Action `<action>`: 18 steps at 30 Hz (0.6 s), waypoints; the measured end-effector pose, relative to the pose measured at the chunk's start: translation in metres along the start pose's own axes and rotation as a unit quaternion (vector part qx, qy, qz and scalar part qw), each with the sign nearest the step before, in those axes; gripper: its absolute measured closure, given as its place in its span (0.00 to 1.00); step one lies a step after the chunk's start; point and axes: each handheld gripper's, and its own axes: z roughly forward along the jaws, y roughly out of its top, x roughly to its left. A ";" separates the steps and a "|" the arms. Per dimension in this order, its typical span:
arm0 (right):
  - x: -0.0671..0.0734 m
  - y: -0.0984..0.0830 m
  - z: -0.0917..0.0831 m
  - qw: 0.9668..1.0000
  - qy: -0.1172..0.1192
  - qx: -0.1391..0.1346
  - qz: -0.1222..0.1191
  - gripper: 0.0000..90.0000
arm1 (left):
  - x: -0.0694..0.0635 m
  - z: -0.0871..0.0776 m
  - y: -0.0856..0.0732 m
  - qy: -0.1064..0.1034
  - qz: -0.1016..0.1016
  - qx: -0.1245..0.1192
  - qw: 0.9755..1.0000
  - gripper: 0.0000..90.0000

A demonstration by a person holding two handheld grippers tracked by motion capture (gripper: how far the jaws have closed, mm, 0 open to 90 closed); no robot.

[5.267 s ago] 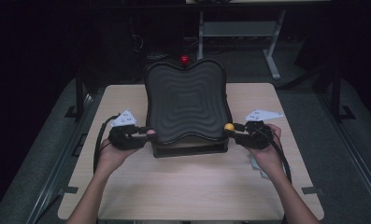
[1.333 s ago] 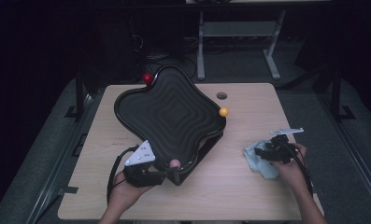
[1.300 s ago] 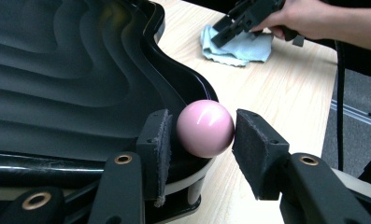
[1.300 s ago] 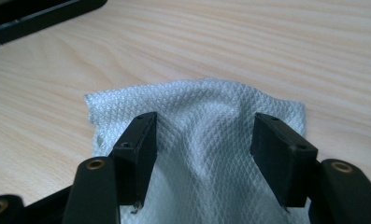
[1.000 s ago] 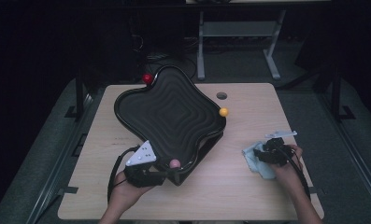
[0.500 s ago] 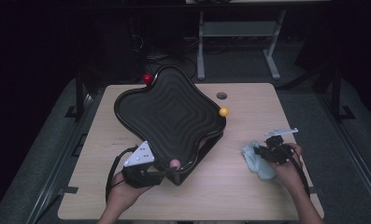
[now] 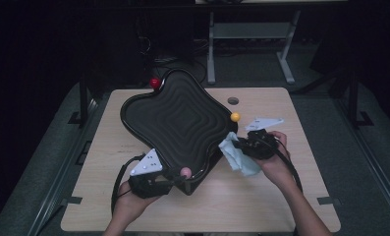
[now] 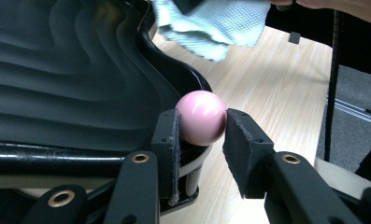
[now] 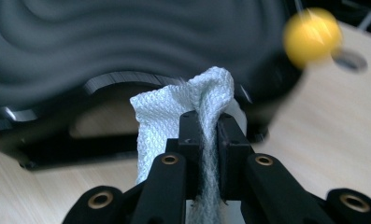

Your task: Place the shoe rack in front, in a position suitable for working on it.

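Dark surroundings hid everything beyond the wooden table (image 7: 281, 196). On it, the left gripper (image 8: 202, 140), jaws just closing, pinched the pink ball (image 8: 201, 117) at the black tray (image 7: 182, 118)'s near corner; the right gripper (image 9: 206, 135) clamped a pale cloth (image 9: 174, 116) beside the blurred yellow ball (image 9: 311, 35).

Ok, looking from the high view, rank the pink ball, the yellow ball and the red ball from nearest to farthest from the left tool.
1. The pink ball, at the tray's near corner, sits between the jaws of the left tool.
2. The yellow ball, at the tray's right corner, lies farther off.
3. The red ball, at the tray's far corner by the table's back edge, is farthest.
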 end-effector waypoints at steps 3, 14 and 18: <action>0.007 0.012 0.004 1.000 0.011 -0.005 -0.008 0.91 | 0.000 0.000 0.001 -0.002 -0.001 0.000 1.000 0.73; 0.050 0.044 0.041 0.996 0.053 0.001 -0.069 0.91 | -0.001 0.003 0.001 0.000 0.000 0.000 1.000 0.73; 0.070 0.042 0.045 0.993 0.077 0.003 -0.087 0.91 | -0.001 0.003 0.002 0.001 -0.001 -0.002 1.000 0.73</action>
